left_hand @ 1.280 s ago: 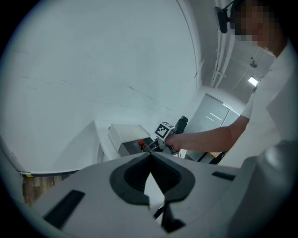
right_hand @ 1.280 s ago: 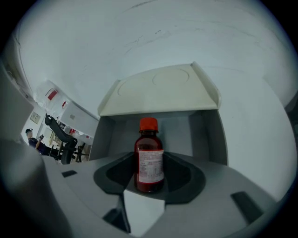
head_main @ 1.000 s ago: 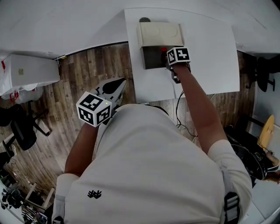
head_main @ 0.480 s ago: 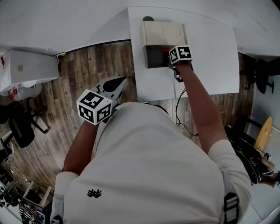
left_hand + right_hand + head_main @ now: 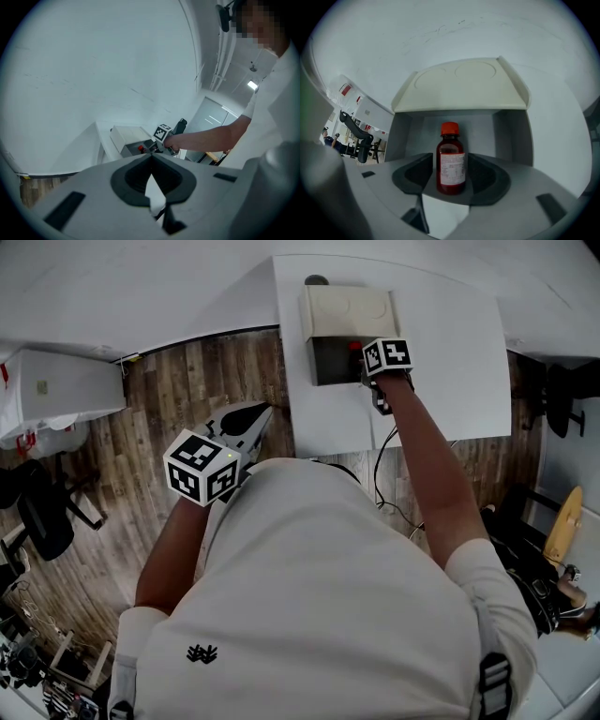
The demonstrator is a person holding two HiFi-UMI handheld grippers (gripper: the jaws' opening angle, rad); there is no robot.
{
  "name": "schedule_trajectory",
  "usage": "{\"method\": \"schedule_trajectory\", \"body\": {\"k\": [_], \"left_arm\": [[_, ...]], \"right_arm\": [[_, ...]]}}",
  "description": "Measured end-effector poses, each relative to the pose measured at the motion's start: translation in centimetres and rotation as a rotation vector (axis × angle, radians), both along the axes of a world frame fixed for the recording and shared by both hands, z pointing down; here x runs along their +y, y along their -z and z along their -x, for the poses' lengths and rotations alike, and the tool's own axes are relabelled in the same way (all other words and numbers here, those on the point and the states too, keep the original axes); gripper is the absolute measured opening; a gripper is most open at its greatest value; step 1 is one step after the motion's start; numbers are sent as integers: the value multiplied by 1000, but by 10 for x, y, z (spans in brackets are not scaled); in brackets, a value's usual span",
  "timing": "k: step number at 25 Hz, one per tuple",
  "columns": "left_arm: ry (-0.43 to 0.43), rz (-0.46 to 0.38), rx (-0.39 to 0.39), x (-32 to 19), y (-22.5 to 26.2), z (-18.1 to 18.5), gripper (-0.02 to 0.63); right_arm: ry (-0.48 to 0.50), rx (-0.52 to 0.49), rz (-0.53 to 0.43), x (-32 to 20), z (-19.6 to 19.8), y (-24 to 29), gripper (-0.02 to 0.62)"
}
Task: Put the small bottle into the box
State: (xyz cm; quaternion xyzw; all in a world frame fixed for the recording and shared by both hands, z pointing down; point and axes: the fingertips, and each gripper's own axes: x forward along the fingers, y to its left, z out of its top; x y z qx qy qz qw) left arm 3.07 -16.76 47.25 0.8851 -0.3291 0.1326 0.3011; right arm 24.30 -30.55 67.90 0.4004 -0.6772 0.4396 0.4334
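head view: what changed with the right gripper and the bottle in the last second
The right gripper is opening its jaws, letting go of the small bottle, which stands upright between them inside the box. The gripper itself barely shifted at the box's open front. The left gripper stayed shut and idle, and the box did not move.

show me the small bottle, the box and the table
small bottle [image 5: 451, 164]: right gripper view, on its label
box [image 5: 459, 86]: right gripper view, on its open lid
table [image 5: 450, 352]: head view, bare top right of the box
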Motion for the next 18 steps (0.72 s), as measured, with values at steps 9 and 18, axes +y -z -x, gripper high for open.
{"method": "schedule_trajectory", "body": {"k": [9, 18], "left_arm": [[-15, -8, 3, 1, 0, 10, 5], [-85, -29, -5, 2, 2, 17, 5]], "right_arm": [[-25, -6, -44, -1, -3, 13, 241], [-97, -66, -162, 14, -8, 44, 238]]}}
